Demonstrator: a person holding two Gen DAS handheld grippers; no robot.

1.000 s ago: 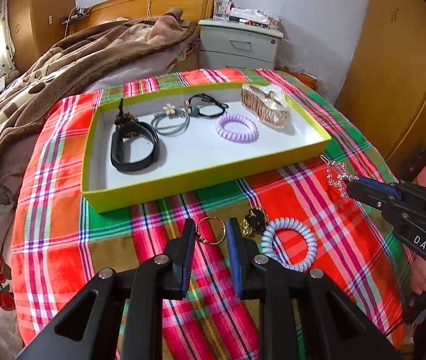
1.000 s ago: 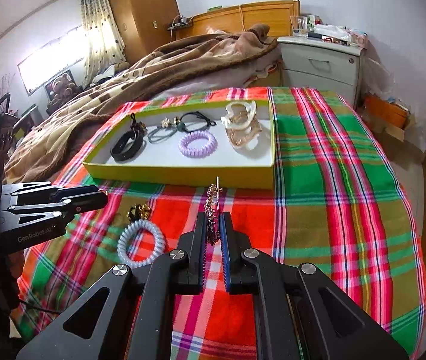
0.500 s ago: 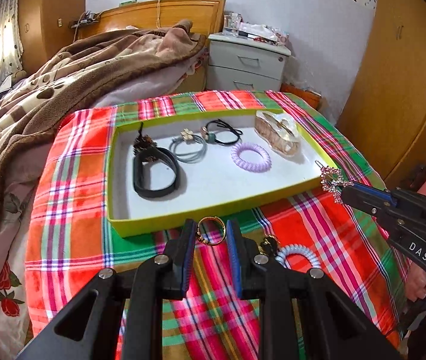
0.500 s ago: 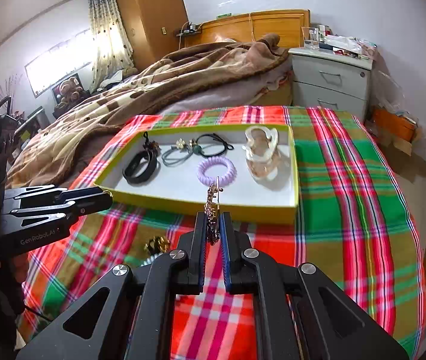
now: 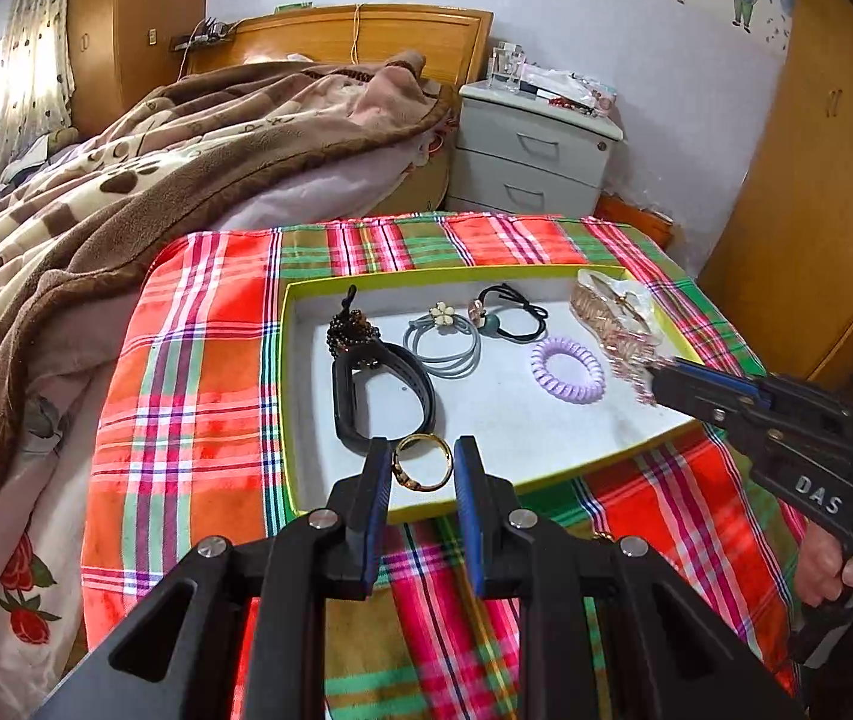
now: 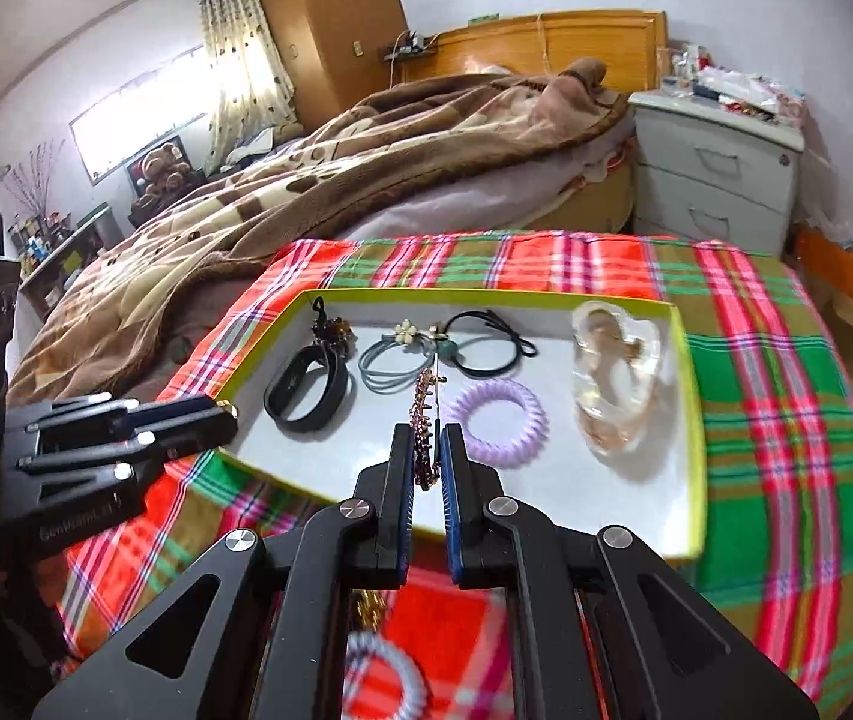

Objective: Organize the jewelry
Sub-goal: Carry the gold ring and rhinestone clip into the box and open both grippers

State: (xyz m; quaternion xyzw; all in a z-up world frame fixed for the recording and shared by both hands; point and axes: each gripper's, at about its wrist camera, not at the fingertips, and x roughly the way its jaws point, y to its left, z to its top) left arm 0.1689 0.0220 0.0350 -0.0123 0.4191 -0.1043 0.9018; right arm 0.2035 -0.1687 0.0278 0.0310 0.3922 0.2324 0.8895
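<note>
my left gripper pinches a thin gold ring above the yellow-rimmed tray; my right gripper clamps a rhinestone hair clip.

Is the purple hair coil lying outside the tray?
No, the purple coil lies inside the tray, beside the clear claw clip.

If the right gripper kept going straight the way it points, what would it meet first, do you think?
Probably the tray floor just left of the purple coil tie, since the right gripper, holding a beaded clip, points there; depth is unclear.
</note>
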